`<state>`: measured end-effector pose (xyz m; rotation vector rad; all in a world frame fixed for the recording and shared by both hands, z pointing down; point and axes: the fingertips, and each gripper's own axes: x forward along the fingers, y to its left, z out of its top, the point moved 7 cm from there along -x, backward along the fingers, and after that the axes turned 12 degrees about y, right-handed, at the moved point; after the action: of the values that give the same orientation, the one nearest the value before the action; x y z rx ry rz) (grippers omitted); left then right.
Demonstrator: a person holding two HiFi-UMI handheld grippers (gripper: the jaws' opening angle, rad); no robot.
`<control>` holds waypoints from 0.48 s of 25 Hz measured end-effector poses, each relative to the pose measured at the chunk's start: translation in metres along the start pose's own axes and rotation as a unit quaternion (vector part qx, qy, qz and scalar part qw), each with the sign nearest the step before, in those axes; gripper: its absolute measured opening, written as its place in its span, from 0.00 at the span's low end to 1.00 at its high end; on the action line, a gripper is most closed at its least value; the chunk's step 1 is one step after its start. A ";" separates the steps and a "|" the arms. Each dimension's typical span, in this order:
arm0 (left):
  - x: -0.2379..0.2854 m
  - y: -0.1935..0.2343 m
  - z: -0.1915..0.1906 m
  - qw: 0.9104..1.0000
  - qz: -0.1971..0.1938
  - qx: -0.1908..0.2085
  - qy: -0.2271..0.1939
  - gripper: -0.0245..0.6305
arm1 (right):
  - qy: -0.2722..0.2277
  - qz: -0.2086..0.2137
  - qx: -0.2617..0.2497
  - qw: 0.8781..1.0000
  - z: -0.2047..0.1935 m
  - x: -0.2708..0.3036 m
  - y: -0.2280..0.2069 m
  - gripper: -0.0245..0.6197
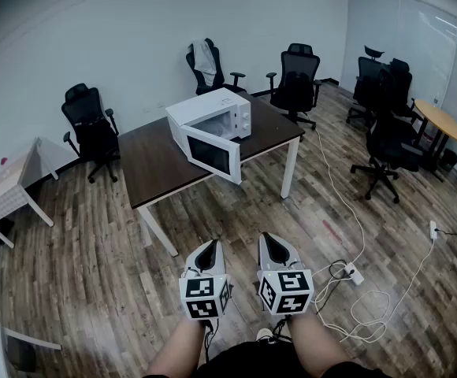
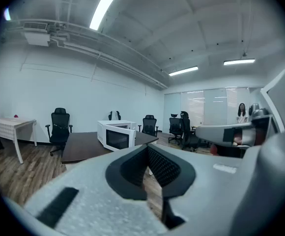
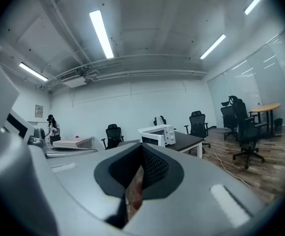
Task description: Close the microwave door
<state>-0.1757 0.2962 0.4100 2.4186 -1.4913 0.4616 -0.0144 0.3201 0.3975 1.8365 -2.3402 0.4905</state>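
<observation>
A wide stretch of bare wood floor (image 1: 94, 266) lies between the desk (image 1: 154, 164) and the two hand-held grippers, with nothing standing on it in front of the desk's near edge. To the desk's right, a white cord (image 1: 332, 183) trails across the floor to a power strip (image 1: 353, 273). Black office chairs (image 1: 91, 128) stand to the left of, behind and to the right of the desk, each clear of its edges.

The left hand-held gripper (image 1: 209, 249) and the right hand-held gripper (image 1: 269, 242) are side by side, well short of the desk, both with jaws closed together on nothing.

The microwave (image 1: 213, 113) is white and sits on the far right part of the desk. Its door (image 1: 211, 154), white-framed with a dark window, is swung wide open towards the desk's near edge.
</observation>
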 end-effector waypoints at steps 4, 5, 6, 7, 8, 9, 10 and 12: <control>0.008 0.001 0.003 1.000 0.001 -0.003 0.005 0.05 | 0.000 -0.002 -0.005 1.000 0.004 0.006 -0.003 0.05; 0.010 0.000 0.004 1.000 0.001 -0.003 0.005 0.05 | 0.000 -0.002 -0.006 1.000 0.004 0.007 -0.005 0.05; 0.013 -0.001 0.004 1.000 0.002 -0.003 0.006 0.05 | 0.000 -0.001 -0.005 1.000 0.004 0.009 -0.008 0.05; 0.017 -0.003 0.005 1.000 0.002 -0.003 0.007 0.05 | 0.002 0.002 -0.001 1.000 0.004 0.011 -0.011 0.05; 0.020 -0.004 0.006 1.000 0.003 -0.002 0.009 0.05 | 0.006 0.008 0.004 1.000 0.005 0.013 -0.014 0.05; 0.024 -0.005 0.007 1.000 0.003 -0.001 0.010 0.05 | 0.009 0.013 0.009 1.000 0.006 0.016 -0.017 0.05; 0.028 -0.006 0.009 1.000 0.004 -0.001 0.011 0.05 | 0.010 0.017 0.013 1.000 0.007 0.019 -0.021 0.05; 0.037 -0.008 0.012 1.000 0.005 -0.001 0.013 0.05 | 0.010 0.020 0.014 1.000 0.009 0.024 -0.029 0.05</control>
<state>-0.1508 0.2649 0.4137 2.3956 -1.4921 0.4911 0.0085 0.2886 0.4014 1.7921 -2.3723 0.5458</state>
